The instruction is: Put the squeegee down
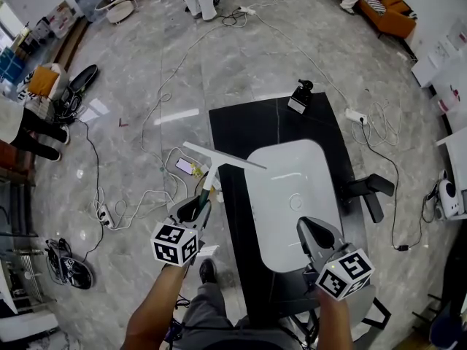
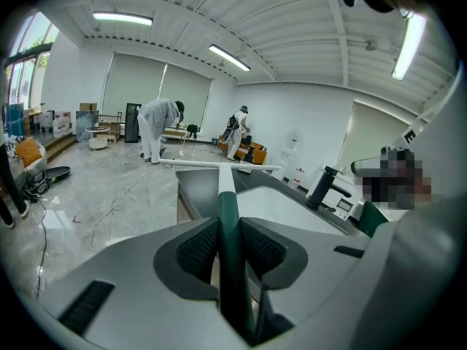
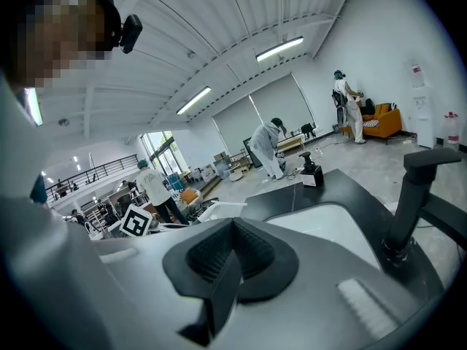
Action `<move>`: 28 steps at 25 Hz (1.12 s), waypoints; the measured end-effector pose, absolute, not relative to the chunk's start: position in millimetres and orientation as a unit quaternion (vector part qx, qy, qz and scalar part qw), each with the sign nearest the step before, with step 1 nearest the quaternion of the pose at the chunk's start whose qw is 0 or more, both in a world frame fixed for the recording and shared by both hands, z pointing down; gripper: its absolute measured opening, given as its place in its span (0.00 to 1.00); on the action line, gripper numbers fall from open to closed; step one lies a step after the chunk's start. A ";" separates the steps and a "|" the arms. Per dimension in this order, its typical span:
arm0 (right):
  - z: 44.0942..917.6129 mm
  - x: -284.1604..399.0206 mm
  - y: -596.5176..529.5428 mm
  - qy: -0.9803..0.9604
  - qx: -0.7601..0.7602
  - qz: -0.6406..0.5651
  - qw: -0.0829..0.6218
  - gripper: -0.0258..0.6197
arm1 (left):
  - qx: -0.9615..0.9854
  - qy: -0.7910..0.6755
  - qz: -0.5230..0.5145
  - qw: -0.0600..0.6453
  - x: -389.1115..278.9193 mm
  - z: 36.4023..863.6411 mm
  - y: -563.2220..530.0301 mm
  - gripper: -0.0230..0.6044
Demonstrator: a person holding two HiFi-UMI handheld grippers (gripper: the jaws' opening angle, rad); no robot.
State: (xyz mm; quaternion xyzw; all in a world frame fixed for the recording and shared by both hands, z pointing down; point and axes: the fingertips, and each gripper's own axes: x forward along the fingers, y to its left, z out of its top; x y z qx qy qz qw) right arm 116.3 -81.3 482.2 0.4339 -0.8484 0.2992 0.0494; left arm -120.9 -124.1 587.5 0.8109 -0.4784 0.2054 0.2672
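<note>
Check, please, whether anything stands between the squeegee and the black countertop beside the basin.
Nothing visible does. The squeegee, clamped in the jaws of the left gripper, hangs over the left edge of the countertop, and the dark strip beside the white basin is bare.

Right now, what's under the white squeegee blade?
The white squeegee with green handle, held by the left gripper, spans grey marble floor at its left end and black countertop at its right. The strip directly beneath the blade is covered; contact cannot be told.
</note>
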 end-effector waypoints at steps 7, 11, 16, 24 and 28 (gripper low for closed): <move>486.7 119.9 -75.4 -0.846 0.435 0.305 0.050 0.05 | 0.810 -0.476 0.211 0.270 -116.2 595.4 -121.0 0.19; 489.3 120.7 -73.4 -0.845 0.435 0.307 0.049 0.06 | 0.809 -0.475 0.215 0.271 -115.2 600.2 -120.2 0.19; 492.8 120.7 -69.6 -0.843 0.436 0.310 0.050 0.06 | 0.809 -0.473 0.218 0.273 -114.1 605.3 -118.4 0.19; 500.5 122.2 -68.2 -0.841 0.437 0.316 0.050 0.06 | 0.808 -0.470 0.226 0.275 -108.7 615.7 -118.7 0.19; 502.8 121.6 -67.5 -0.840 0.437 0.317 0.050 0.06 | 0.807 -0.470 0.228 0.276 -108.2 619.1 -119.0 0.19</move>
